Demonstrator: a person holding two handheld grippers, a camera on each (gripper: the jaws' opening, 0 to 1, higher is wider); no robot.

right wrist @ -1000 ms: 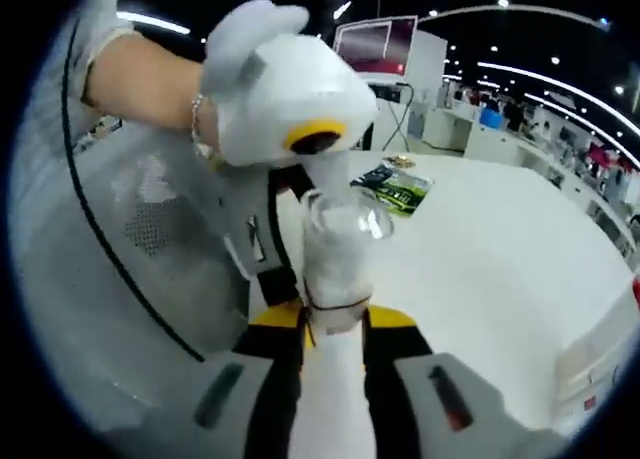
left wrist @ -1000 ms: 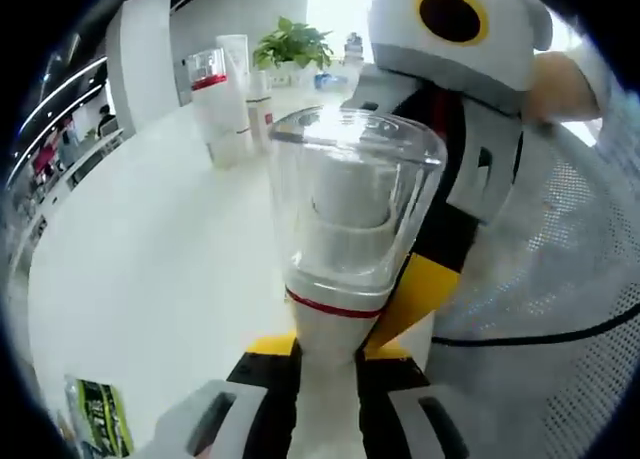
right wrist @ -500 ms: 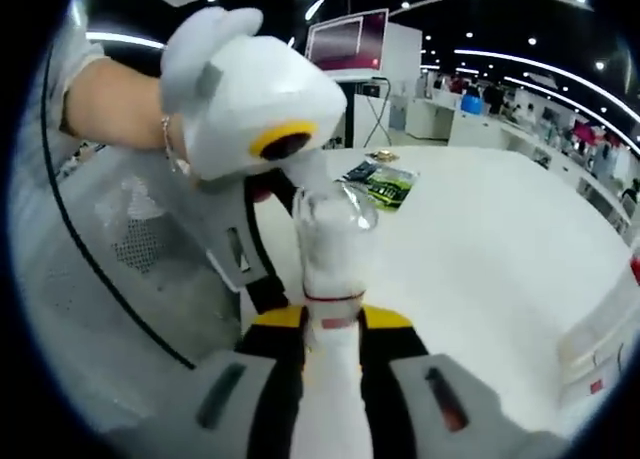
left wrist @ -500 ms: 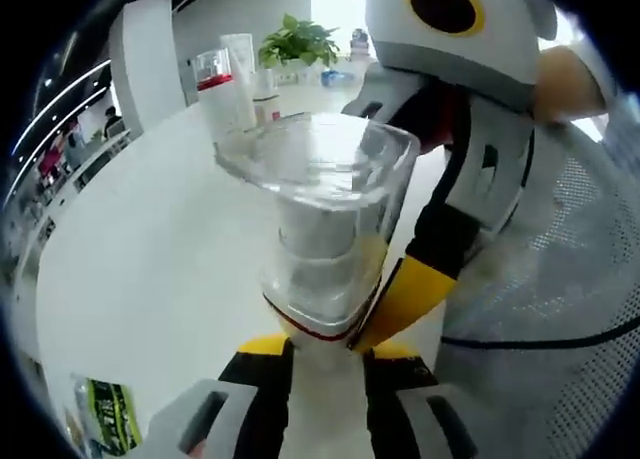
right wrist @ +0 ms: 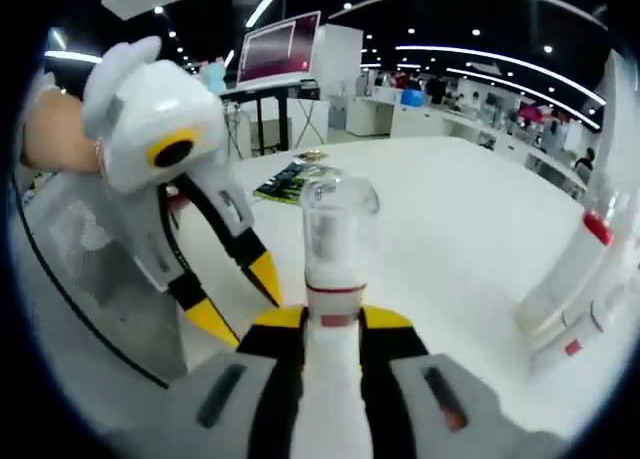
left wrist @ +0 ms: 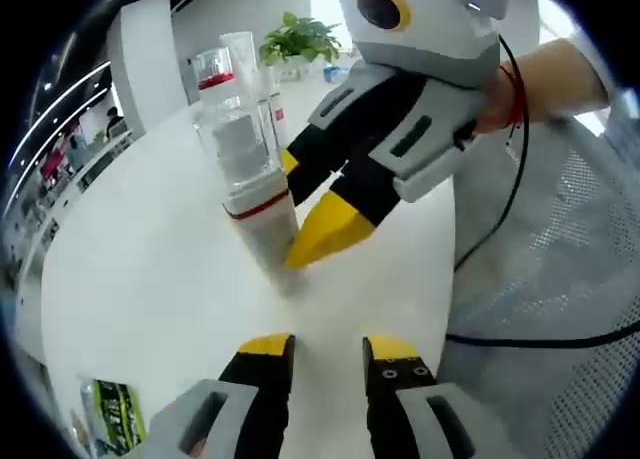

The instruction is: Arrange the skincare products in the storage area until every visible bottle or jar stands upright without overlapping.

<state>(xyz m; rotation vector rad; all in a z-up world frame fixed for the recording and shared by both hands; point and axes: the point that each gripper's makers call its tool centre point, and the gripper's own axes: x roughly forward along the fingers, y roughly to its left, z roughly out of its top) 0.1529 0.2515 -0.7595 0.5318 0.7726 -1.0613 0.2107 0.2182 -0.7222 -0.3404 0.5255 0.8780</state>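
Note:
A white bottle [left wrist: 255,204] with a clear cap and a red ring stands with its base on the white table [left wrist: 150,279]. My right gripper [left wrist: 308,201] comes in from the upper right and is shut on the bottle's lower body, a yellow fingertip [left wrist: 325,234] at its side. In the right gripper view the same bottle [right wrist: 337,249] rises between the right gripper's [right wrist: 330,324] jaws. My left gripper [left wrist: 328,351] is open, a short way back from the bottle, nothing between its jaws. It appears as the left gripper [right wrist: 238,299] beside the bottle, held by a hand.
Several tall white bottles and tubes [left wrist: 232,74] stand upright at the table's far side, also seen as bottles [right wrist: 580,269] with red marks. A green packet [left wrist: 108,419] lies flat near the table edge. A potted plant [left wrist: 295,41] stands behind. A person's mesh sleeve [left wrist: 560,259] is at the right.
The left gripper has let go of the bottle and drawn back, open. The right gripper still holds the bottle, which now stands on the table farther from the left camera.

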